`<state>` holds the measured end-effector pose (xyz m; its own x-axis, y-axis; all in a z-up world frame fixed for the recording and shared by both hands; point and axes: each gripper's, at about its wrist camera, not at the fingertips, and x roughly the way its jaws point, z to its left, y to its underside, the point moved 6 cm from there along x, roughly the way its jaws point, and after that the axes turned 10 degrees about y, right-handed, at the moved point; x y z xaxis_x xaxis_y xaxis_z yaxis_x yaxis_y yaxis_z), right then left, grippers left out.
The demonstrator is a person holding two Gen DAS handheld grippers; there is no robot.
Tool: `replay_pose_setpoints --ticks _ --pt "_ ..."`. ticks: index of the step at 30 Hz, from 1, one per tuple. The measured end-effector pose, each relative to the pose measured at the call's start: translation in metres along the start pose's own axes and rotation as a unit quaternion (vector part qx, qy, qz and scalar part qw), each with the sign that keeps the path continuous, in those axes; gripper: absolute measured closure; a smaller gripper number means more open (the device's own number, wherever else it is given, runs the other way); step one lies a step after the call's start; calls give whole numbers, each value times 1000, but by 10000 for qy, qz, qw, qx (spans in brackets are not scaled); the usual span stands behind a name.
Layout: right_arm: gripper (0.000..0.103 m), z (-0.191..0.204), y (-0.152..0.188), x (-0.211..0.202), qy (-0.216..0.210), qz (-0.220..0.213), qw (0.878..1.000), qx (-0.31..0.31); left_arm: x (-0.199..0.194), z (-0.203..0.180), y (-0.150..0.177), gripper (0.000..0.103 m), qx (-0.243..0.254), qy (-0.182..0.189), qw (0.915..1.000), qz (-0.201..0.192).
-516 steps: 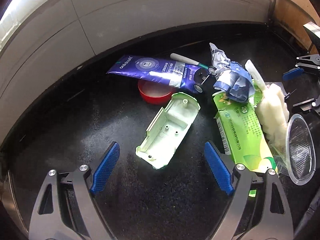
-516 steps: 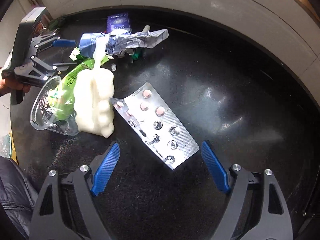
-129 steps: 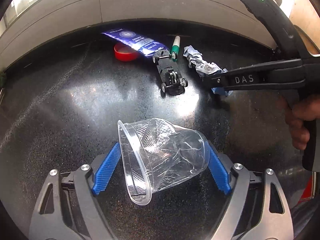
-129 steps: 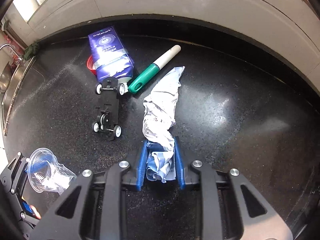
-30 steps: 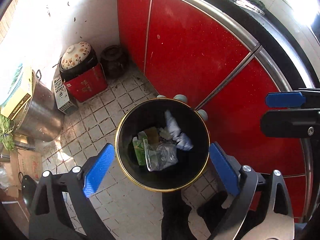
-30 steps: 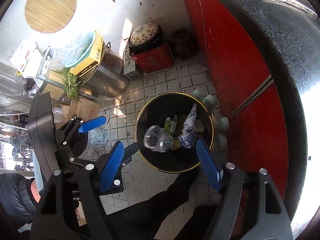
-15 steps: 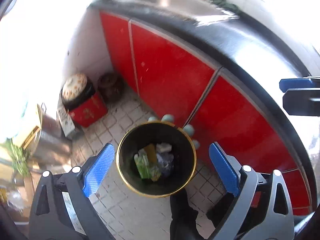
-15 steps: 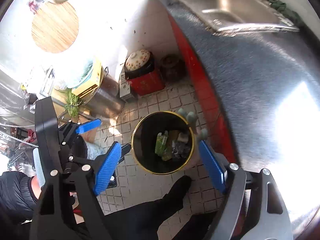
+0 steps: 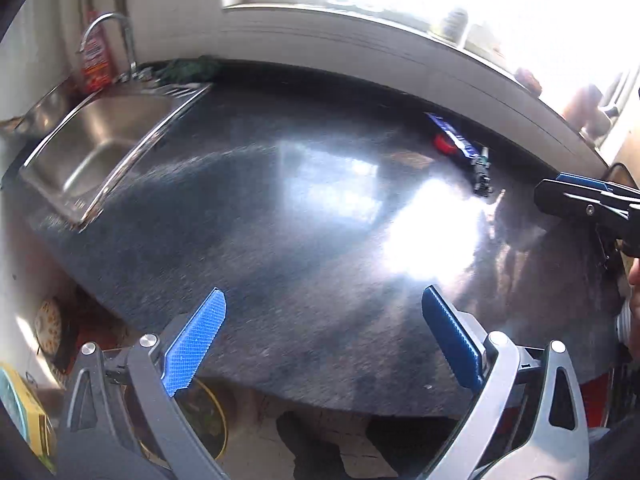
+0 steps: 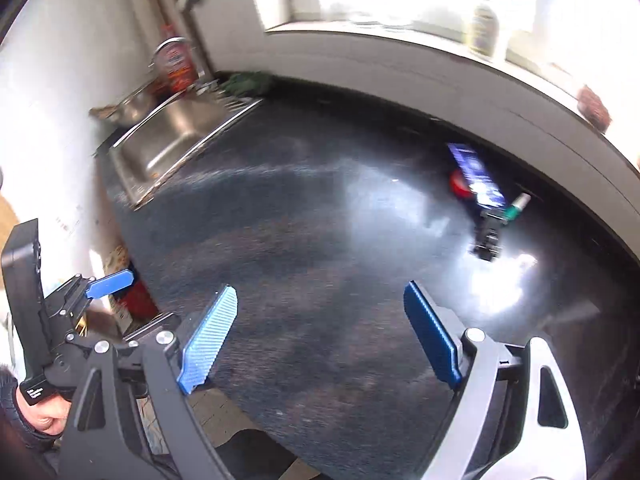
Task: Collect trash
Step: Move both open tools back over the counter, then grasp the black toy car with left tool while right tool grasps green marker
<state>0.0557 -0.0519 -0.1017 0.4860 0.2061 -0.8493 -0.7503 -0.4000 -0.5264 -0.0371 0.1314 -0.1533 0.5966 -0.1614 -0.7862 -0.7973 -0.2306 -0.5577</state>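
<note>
Heading for what is left on the counter: a small heap near the far wall, at the right of both views. From my right tongs' view I make out a blue tube point(image 10: 476, 178) lying over a red lid point(image 10: 459, 185), a green-and-white marker point(image 10: 516, 208) just beside the tube's near end, and a little black toy-car frame point(image 10: 489, 236) touching that same end. All of it is blurred, so finer detail is beyond me.

I judge this the step between loads: nothing is in either tool. My right tongs point(image 10: 320, 336) stand wide apart with only bare black counter point(image 10: 312, 240) between the pads, and my left tongs point(image 9: 322, 332) are likewise spread and empty. The heap sits well apart from both.

Next, I think, each hand must cross the counter to the right, drop low, and straddle one piece; the tube, resting on the lid, looks easiest to take first.

At the lower left of my left view, the gold-rimmed bin point(image 9: 220, 424) on the floor shows a dim mix of greenish scraps. At the upper left, the steel sink point(image 9: 100, 152) looks empty.
</note>
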Motion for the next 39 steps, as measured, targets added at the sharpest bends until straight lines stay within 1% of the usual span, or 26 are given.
replay_pose_setpoints --ticks 3,5,8,10,16,20,24,30,36,39 --pt "20 -73 5 -8 394 -29 9972 630 22 -55 -21 7 523 223 9983 82" --pt "20 -110 11 -12 595 -35 9938 936 33 -85 -27 7 785 299 9963 178" --pt "20 -151 20 -16 768 -40 9888 1278 49 -119 -33 7 1036 423 9933 289" --pt "20 -167 22 -16 826 -39 9868 1395 57 -135 -37 7 1143 460 9918 346" --pt "20 -192 24 -12 848 -34 9856 1461 77 -163 -49 7 1320 472 9893 412" --pt "20 -203 15 2 806 27 9868 1404 94 -173 -59 7 1272 429 9900 442" --pt "20 -212 1 23 731 110 9882 1345 119 -182 -70 7 1167 399 9912 482" --pt "20 -228 -34 79 587 329 9903 1214 171 -199 -90 7 1208 285 9909 515" --pt "20 -238 -79 159 510 667 9924 898 233 -199 -109 7 1097 151 9919 627" --pt "20 -238 -92 203 399 915 9921 763 260 -195 -113 8 1021 106 9919 743"
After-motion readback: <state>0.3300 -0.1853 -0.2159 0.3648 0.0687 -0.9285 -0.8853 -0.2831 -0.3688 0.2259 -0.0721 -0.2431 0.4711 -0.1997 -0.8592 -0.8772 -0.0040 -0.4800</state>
